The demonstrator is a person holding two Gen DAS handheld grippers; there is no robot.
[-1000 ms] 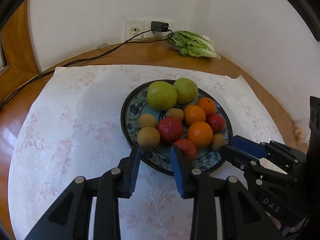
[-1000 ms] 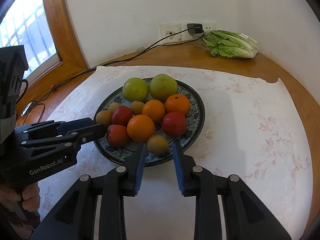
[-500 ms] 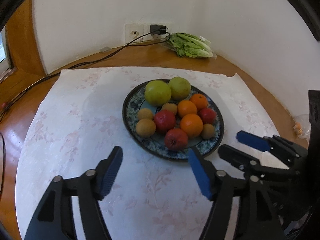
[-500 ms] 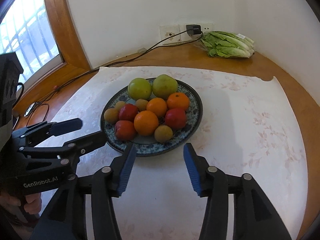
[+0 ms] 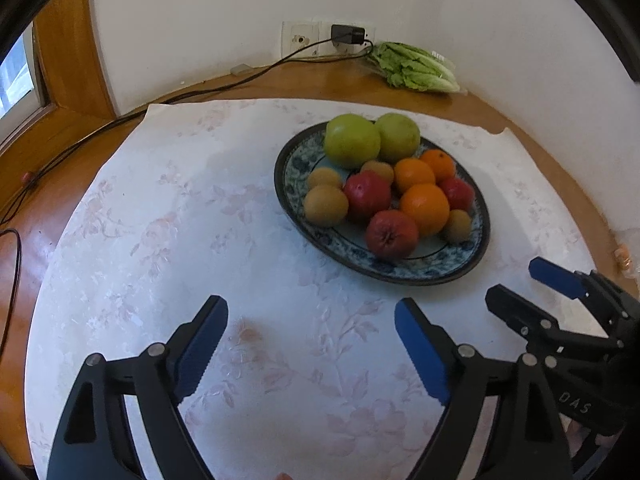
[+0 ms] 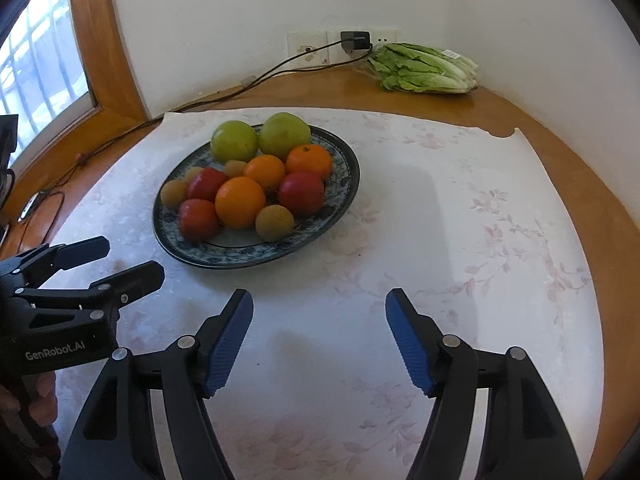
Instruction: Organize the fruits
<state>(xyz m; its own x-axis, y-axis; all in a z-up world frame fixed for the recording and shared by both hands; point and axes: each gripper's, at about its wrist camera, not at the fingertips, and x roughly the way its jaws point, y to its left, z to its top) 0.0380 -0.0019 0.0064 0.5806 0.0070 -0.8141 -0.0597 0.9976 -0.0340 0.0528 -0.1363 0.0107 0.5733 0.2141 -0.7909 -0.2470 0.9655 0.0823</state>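
I have both tools spread wide and holding nothing: the left gripper point(image 5: 310, 344) and the right gripper point(image 6: 319, 338) hang over the bare tablecloth point(image 5: 168, 216), short of the plate point(image 5: 400, 270). All the fruit sits on that plate, packed close: two green ones point(image 6: 234, 141) at the back, oranges point(image 6: 240, 201) and red fruit point(image 6: 301, 193) touching in the middle, small brown ones point(image 6: 275, 222) near the rim. My worry is crowding. If I reach into the pile, a finger may nudge a neighbour and roll it off the rim. The two grippers also sit near each other, so reaching together risks a clash.
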